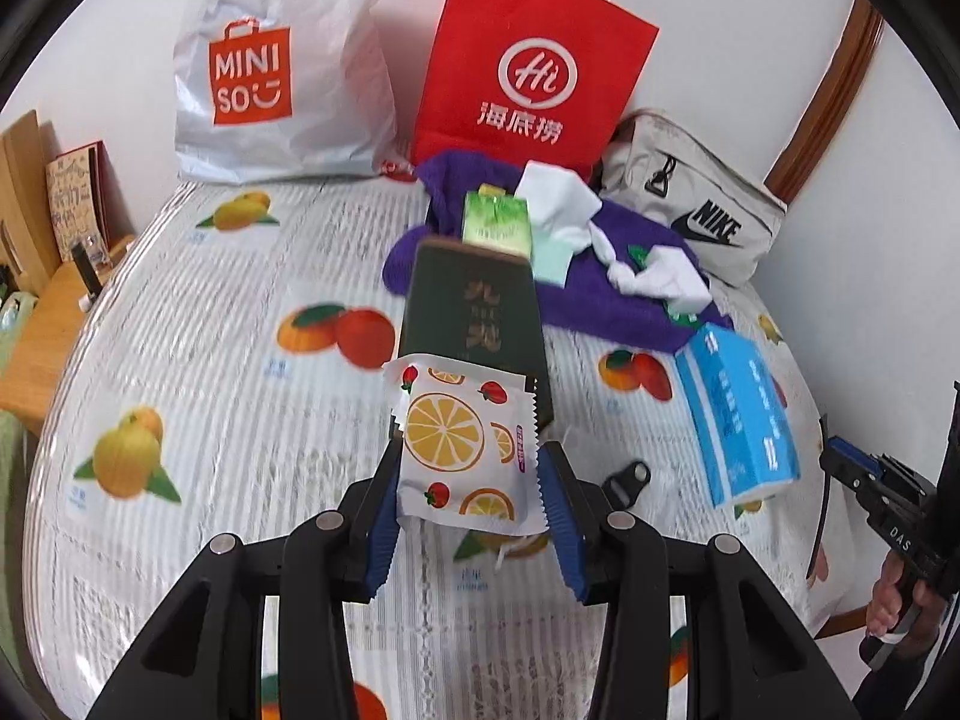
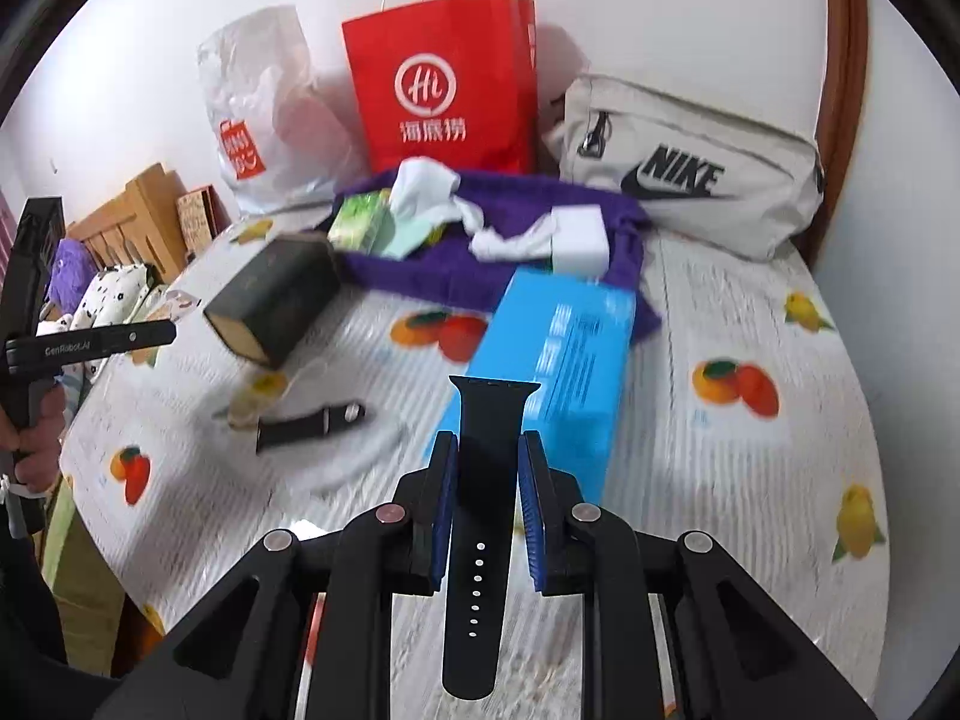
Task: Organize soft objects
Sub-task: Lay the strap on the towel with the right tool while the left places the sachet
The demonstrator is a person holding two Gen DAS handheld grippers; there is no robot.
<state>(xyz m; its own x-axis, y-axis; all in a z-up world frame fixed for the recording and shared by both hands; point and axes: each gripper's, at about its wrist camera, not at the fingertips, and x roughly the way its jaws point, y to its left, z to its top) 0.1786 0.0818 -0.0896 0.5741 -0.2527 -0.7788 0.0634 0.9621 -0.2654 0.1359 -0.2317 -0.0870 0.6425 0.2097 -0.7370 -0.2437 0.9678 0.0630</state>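
Dark box (image 1: 474, 306), probably touching, stands behind the left tongs' (image 1: 471, 471) packet (image 1: 459, 450).

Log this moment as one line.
left gripper: shut on wipe packet | right gripper: shut on watch strap | both above table

The left gripper (image 1: 474, 468) holds a small white packet with orange slices and strawberries printed on it (image 1: 462, 450), squeezed between its blue fingers (image 1: 555, 510). Behind the packet stands a dark green box with gold letters (image 1: 474, 306). Farther back, a fuzzy purple towel (image 1: 606, 294) has white crumpled tissues (image 1: 570, 204) and a small green pack (image 1: 498, 222) on it. A blue tissue pack (image 1: 735, 408) lies to the right on the fruit-print tablecloth (image 1: 210, 330). A red paper bag (image 1: 528, 60) stands at the back.
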